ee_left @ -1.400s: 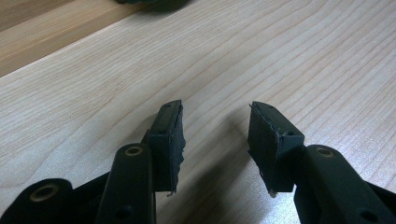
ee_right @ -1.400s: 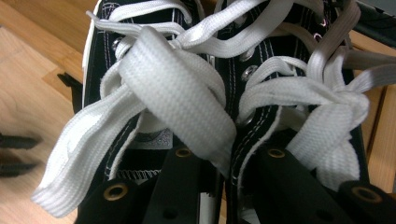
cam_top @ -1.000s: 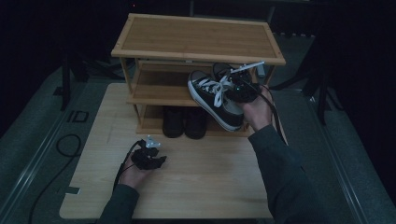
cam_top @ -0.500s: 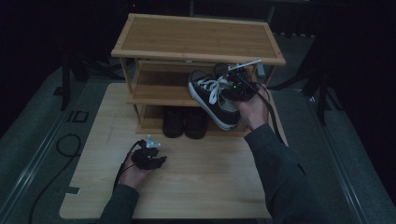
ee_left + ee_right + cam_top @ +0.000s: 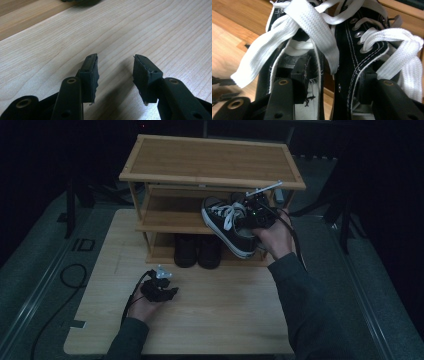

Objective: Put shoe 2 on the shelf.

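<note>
A: Where is the shoe?

B: The right gripper (image 5: pixel 250 217) holds a pair of black canvas sneakers with white laces and white rubber soles (image 5: pixel 227 225) in the air, in front of the middle shelf of the three-tier bamboo shoe rack (image 5: pixel 212 162). From the high view the near sneaker is tilted, toe up toward the left and heel down toward the person's right hand (image 5: pixel 275 237).

A: A pair? How are the jaws set on them?

B: In the right gripper view the jaws are clamped over the two inner collars side by side: one jaw sits down inside the left sneaker's opening, the other inside the right sneaker's, with the black canvas walls pressed between them. The white laces (image 5: pixel 312 27) hang loose over both.

A: And the other gripper?

B: The left gripper (image 5: pixel 159 287) rests low on the pale wooden surface (image 5: pixel 225 310), well apart from the rack's front edge. In the left gripper view its jaws stand apart with nothing between them, just bare wood grain under the black rubber pads (image 5: pixel 91 70).

A: Anything else on the rack?

B: Two dark shoes (image 5: pixel 197 251) stand side by side on the bottom shelf, below and left of the held pair. The top shelf is bare.
</note>
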Demonstrator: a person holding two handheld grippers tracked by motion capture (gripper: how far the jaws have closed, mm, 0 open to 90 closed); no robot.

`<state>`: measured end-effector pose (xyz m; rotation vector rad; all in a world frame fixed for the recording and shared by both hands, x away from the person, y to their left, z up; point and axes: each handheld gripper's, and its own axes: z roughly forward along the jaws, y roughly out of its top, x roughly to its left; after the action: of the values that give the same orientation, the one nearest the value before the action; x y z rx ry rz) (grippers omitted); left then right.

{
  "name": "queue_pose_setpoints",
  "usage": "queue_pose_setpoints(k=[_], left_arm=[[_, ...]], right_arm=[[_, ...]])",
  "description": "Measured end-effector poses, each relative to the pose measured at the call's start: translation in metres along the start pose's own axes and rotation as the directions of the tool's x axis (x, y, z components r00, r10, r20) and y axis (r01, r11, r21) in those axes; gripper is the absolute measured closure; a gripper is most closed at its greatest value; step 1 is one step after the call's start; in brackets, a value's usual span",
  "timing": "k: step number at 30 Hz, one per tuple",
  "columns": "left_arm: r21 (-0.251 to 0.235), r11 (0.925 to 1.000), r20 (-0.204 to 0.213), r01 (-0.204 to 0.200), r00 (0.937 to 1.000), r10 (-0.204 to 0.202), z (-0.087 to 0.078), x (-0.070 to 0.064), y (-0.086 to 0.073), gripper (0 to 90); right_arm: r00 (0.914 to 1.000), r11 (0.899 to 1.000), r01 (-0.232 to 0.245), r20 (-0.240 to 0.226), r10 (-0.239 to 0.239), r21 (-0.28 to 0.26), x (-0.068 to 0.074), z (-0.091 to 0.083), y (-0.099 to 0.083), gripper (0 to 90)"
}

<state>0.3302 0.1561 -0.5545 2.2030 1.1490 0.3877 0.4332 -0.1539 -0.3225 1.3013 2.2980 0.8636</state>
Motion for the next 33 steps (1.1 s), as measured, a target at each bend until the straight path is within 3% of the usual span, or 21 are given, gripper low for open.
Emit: queue_pose_setpoints(k=[2,15,22,25,30,33], left_arm=[[-0.001,1.0000,0.000,0.001,1.0000,-0.001,0.000,0.000,0.000,55.3],[-0.001,1.0000,0.001,0.002,1.0000,-0.002,0.000,0.000,0.000,55.1],[0.001,1.0000,0.000,0.000,1.0000,0.000,0.000,0.000,0.000,55.1],[0.001,1.0000,-0.001,0.000,1.0000,0.000,0.000,0.000,0.000,55.1],[0.001,1.0000,-0.001,0.001,1.0000,-0.001,0.000,-0.001,0.000,55.0],[0.001,1.0000,0.000,0.001,1.0000,-0.001,0.000,0.000,0.000,55.0]], right_arm=[[0.9997,1.000,0.024,-0.007,-0.024,-0.015,-0.003,0.000,-0.001,52.8],[0.9993,1.000,0.024,-0.029,-0.025,-0.017,-0.006,-0.003,-0.004,50.0],[0.9999,0.995,0.007,-0.014,-0.009,-0.098,-0.007,-0.009,-0.009,51.6],[0.9992,0.992,0.039,0.010,-0.038,-0.122,-0.006,-0.014,-0.009,51.5],[0.9973,0.989,0.074,0.012,-0.073,-0.130,-0.009,-0.019,-0.009,53.6],[0.9912,0.983,0.132,0.026,-0.130,-0.127,-0.010,-0.021,-0.010,60.8]])
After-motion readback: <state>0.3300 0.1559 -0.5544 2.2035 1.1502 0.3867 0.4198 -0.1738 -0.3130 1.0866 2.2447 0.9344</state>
